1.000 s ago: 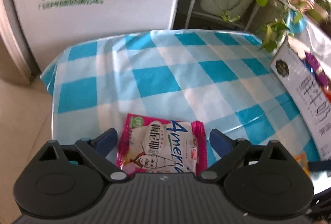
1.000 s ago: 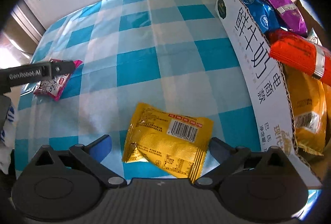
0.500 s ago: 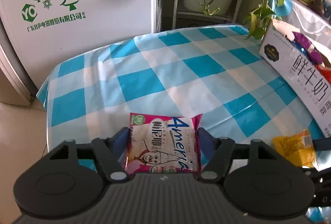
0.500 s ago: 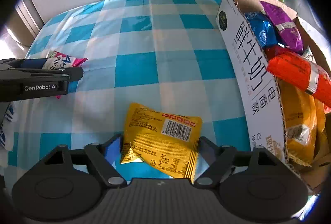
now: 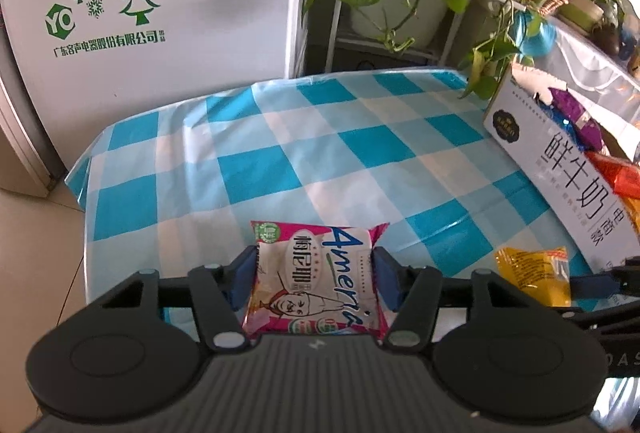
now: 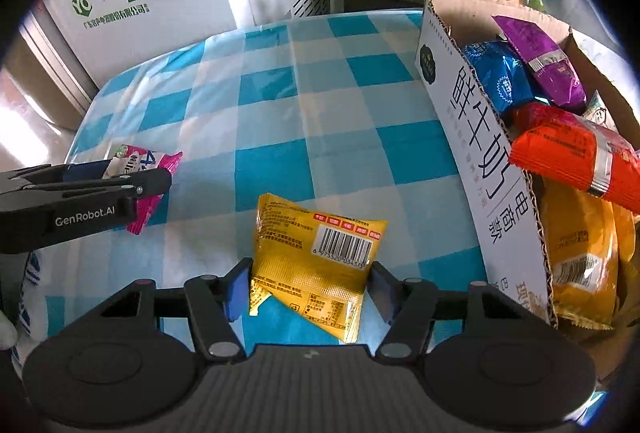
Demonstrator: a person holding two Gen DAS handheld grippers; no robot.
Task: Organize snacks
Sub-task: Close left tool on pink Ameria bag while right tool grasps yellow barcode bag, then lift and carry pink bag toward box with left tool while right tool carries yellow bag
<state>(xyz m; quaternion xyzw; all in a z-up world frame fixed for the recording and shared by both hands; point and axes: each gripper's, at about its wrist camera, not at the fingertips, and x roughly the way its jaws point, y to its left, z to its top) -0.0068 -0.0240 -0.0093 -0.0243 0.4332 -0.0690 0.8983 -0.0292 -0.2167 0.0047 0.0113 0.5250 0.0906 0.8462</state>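
Left gripper [image 5: 314, 279]: its two fingers squeeze the pink snack pack [image 5: 316, 283] from both sides, near the left edge of the checked table [image 5: 256, 173]. It looks lifted a bit, likely ready to carry.
Right gripper [image 6: 310, 285]: its fingers pinch the yellow snack pack [image 6: 316, 261] the same way, near the table's front edge, just beside the cardboard box [image 6: 480, 161].
Cardboard box: it sits at the table's right edge, with blue, purple, orange and yellow packs inside. I think both held packs go there next.
Left view: shows the pink pack's front.
Right view: looks down into the box, and shows the left gripper from the side.
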